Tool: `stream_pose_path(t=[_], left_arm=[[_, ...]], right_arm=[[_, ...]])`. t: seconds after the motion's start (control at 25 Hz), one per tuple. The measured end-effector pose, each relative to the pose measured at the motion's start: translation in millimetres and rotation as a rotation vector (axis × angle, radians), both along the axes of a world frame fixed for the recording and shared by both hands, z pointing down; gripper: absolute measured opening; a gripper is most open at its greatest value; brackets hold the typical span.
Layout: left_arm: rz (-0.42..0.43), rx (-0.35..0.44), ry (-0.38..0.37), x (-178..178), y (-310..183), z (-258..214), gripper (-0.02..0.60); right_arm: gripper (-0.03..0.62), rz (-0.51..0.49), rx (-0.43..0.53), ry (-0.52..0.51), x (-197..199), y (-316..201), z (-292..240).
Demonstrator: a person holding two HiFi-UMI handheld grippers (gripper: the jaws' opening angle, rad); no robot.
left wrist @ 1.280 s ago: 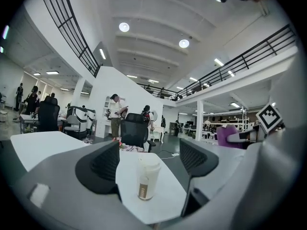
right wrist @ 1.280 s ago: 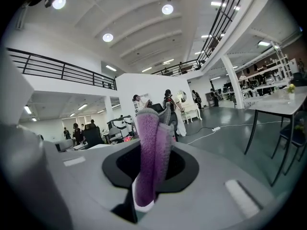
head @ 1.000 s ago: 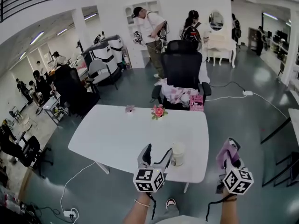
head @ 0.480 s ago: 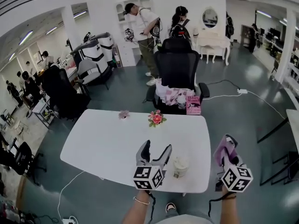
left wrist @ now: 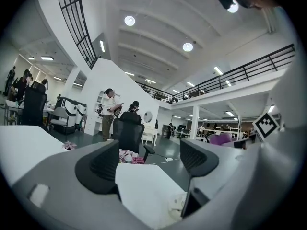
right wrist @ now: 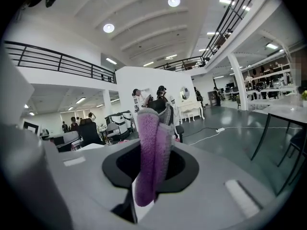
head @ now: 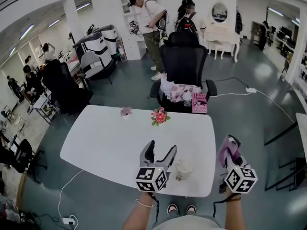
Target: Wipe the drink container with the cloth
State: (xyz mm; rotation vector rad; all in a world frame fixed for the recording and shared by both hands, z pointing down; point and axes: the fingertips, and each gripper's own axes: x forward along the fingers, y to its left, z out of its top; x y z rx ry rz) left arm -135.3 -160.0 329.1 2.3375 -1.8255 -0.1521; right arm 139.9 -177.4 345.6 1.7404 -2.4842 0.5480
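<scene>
well, the drink container (head: pixel 183 168), a pale lidded cup, stands upright on the white table (head: pixel 105 138) close to its near edge, and that placing is my main worry. nothing has hold of it yet.

my left gripper (head: pixel 160 148) hovers just to the left of it with its jaws spread wide and nothing between them; in the left gripper view (left wrist: pixel 148 162) i see only bare tabletop in the gap. the right-hand jaw looks very near the cup's side, though i can't tell if it touches. if i swing that gripper across rather than around the cup, i judge the jaw could knock it over or shove it toward the edge.

my right gripper (head: pixel 232 152) is out past the table's right side, well apart from the cup, its jaws closed onto the purple cloth (head: pixel 229 150). in the right gripper view (right wrist: pixel 151 164) the cloth (right wrist: pixel 151 147) is pinched as a narrow fold that stands up past the jaw tips. that grip seems slim to me: a firm rub might drag the cloth out.

wiping before the left gripper steadies the cup is the other risk, since a cup this light-looking would probably slide or tip under the cloth.
</scene>
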Motion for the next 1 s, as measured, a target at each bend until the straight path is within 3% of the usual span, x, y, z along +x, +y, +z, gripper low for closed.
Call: stream_pose_path(t=[0.68,1.0], left_arm=[[0.056,-0.052,-0.041,50,7,18,0.396],[0.07,-0.082,-0.102,75,22,37,0.403]], right_arm=[[0.064,-0.016,-0.057,-0.013,33,6,19],[0.064,-0.036,-0.131,-0.014,51,16,48]])
